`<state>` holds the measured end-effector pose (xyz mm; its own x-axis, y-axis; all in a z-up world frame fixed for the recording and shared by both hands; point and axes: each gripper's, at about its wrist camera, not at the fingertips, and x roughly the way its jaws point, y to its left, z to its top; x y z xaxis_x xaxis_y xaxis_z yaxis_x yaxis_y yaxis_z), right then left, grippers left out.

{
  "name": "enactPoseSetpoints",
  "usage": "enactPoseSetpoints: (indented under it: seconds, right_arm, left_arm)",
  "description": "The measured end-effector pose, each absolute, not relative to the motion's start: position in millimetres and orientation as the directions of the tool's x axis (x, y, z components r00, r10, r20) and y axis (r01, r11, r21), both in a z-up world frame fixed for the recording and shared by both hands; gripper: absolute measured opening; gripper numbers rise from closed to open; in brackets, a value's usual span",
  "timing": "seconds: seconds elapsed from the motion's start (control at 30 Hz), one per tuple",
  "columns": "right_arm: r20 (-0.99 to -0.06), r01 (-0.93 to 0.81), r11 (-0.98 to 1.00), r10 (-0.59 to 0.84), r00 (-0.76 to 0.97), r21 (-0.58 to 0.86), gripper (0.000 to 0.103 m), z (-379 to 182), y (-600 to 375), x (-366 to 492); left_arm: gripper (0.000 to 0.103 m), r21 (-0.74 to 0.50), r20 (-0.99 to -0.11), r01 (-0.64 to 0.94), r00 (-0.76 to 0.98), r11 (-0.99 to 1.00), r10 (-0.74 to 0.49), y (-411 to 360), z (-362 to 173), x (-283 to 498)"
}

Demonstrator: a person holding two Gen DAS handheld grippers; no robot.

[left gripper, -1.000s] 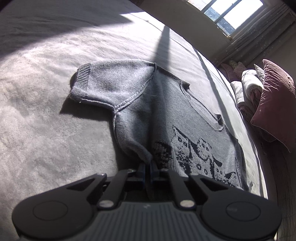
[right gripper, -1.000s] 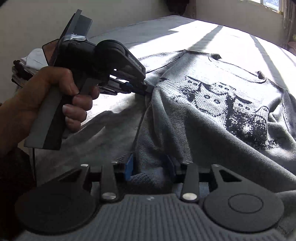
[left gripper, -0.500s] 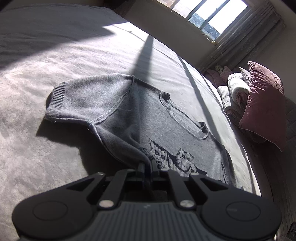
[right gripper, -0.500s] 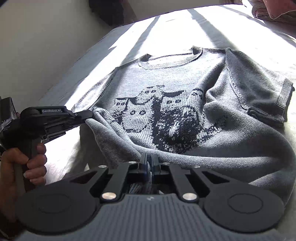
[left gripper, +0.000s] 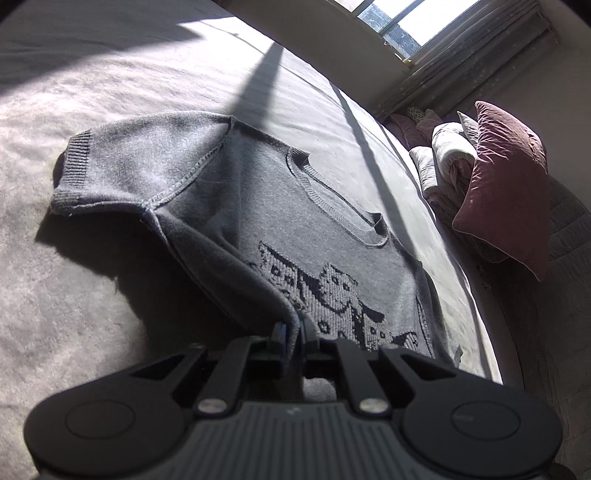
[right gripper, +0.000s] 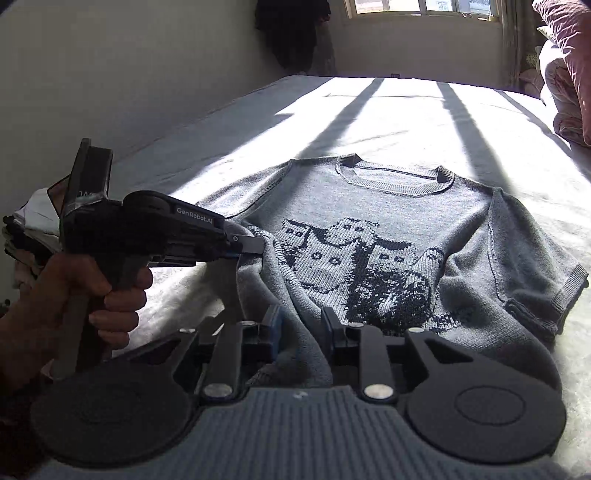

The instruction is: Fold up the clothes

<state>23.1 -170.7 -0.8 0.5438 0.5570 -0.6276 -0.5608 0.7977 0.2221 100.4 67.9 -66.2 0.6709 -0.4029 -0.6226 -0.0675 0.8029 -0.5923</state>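
You are working over a wide bed (right gripper: 406,122) covered in a pale grey sheet, lit by hard sun that throws long dark bars of shadow across it. A plain light wall (right gripper: 129,74) runs along one side, and a window (right gripper: 424,7) sits beyond the far end with a curtain (left gripper: 480,62) hanging beside it. Dark clothing (right gripper: 291,29) hangs at the far wall. Against the headboard side, a maroon pillow (left gripper: 506,184) leans on rolled pale bedding (left gripper: 450,155).

The grey knitted sweater (right gripper: 388,229) lies face up near the middle of the bed, neckline toward the window, its short sleeves spread and a dark cat pattern across the chest. Its lower hem is bunched and lifted off the sheet at two places.

Your left tongs (left gripper: 291,332) are clenched on a fold of the hem, raising it into a ridge; your hand (right gripper: 74,295) wraps the handle. Your right tongs (right gripper: 301,325) are opening, their pads standing apart with sweater cloth lying loose between them.
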Motion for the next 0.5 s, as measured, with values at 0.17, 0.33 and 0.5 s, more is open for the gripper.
enactPoseSetpoints:
  seconds: [0.17,0.33,0.5]
  right_arm:
    - [-0.684,-0.696,0.689,0.607,0.405,0.199,0.043,-19.3,-132.0,-2.0]
    - [-0.763,-0.736,0.671,0.521,0.383,0.090,0.043,-46.7,-107.2,-12.5]
    - [-0.768,-0.715,0.699,0.476,0.429,0.034,0.015,-54.6,-105.3,-11.0]
  left_arm:
    - [0.006,-0.599,-0.624,-0.077,0.669,0.797,-0.404,66.4,-67.1,101.1]
    - [0.010,-0.607,-0.618,-0.078,0.673,0.791,-0.407,73.0,-61.5,94.7]
    - [0.022,-0.615,-0.615,-0.082,0.673,0.784,-0.411,81.4,-55.1,87.3]
